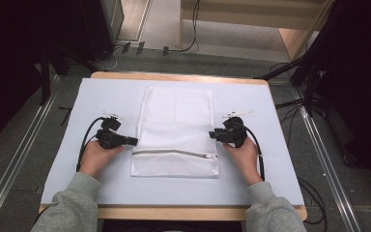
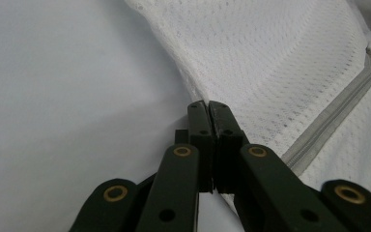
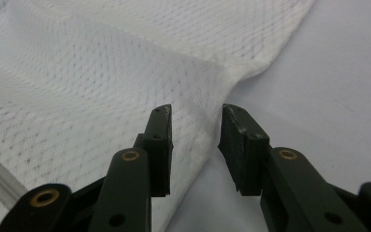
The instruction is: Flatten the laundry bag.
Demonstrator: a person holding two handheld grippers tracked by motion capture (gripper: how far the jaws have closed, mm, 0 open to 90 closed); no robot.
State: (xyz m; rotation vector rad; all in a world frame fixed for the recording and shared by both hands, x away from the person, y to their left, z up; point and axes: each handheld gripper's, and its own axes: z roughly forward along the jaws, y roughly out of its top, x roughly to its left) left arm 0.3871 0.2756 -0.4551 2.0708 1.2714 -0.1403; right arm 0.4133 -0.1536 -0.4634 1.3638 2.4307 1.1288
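A white mesh laundry bag [image 1: 176, 125] lies flat in the middle of the table, its grey zipper [image 1: 174, 152] running across the near end. My left gripper [image 1: 134, 141] is at the bag's left edge. In the left gripper view its jaws [image 2: 207, 104] stand pressed together on the edge of the mesh [image 2: 280, 63], with the zipper [image 2: 333, 111] to the right. My right gripper [image 1: 212, 135] is at the bag's right edge. There the jaws [image 3: 195, 113] stand apart, with the hem of the mesh [image 3: 101, 72] between them and untouched by the pads.
A pale blue mat [image 1: 106, 96] covers the wooden table [image 1: 174, 212], with bare mat on both sides of the bag. Cables [image 1: 294, 104] and dark stands [image 1: 314, 72] crowd the floor at the right, and a metal rail [image 1: 14, 164] runs along the left.
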